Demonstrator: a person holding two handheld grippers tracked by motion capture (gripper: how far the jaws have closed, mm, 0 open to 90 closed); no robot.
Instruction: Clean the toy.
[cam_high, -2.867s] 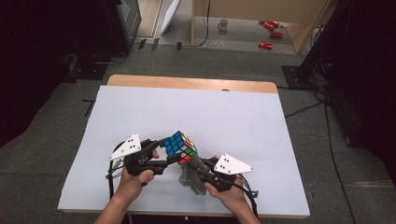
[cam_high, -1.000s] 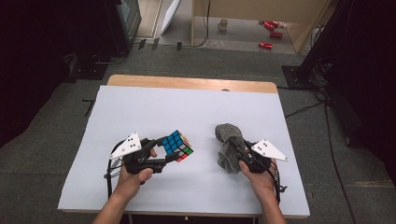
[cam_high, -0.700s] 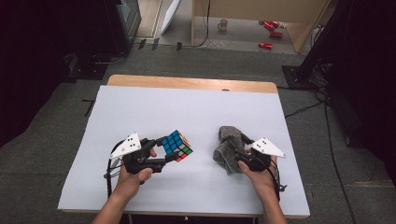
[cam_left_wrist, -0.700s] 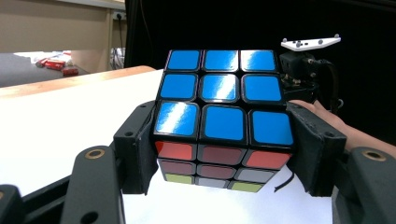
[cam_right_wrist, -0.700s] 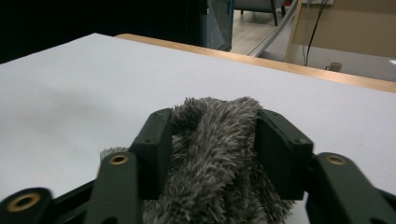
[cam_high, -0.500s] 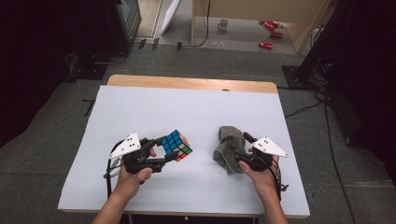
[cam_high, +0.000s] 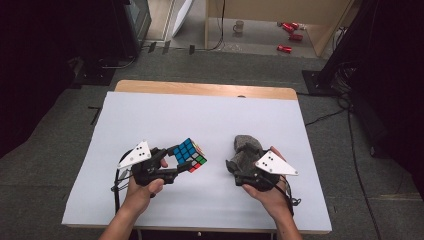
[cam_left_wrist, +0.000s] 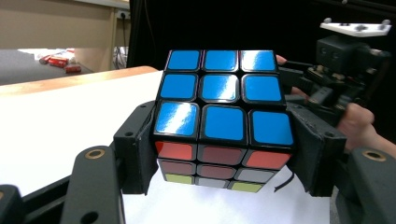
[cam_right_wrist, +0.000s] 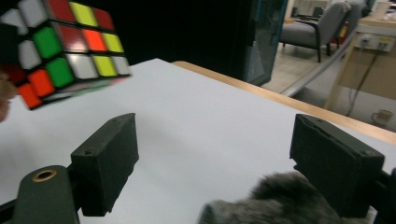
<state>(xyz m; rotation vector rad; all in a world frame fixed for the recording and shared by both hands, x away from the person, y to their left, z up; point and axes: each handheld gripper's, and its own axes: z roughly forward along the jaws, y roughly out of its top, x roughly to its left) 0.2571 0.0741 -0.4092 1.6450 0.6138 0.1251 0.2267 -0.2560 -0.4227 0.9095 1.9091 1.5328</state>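
Left claw (cam_high: 181, 161) is clamped on the puzzle cube (cam_high: 190, 154), holding it up off the white table (cam_high: 200, 115) at the near left-centre; in the left gripper view the cube (cam_left_wrist: 223, 119) sits squarely between the two black jaws, pads pressed against both sides, all-blue face on top, red/white/yellow-green stickers on the face toward the camera. Left hand (cam_high: 142, 187) grips the tool from below, grey three-cornered plate (cam_high: 135, 154) on top. Right claw (cam_high: 235, 169) has its jaws spread wide apart, having just been opening; nothing pinched between the pads. The grey furry cloth (cam_high: 245, 151) lies bunched on the table just in front of that claw, at the near right-centre, well apart from the cube. In the right gripper view the cloth (cam_right_wrist: 275, 200) shows as a fuzzy lump low down by the right jaw; cannot tell whether it touches that pad, the left pad is clear of it. The cube (cam_right_wrist: 63, 44) hangs in the upper left of that view, mixed red, green, yellow and white stickers. Right hand (cam_high: 270, 192) holds its gripper close to the near table edge. A mug (cam_high: 239, 26) and red cans (cam_high: 290, 36) sit on the floor beyond the table.
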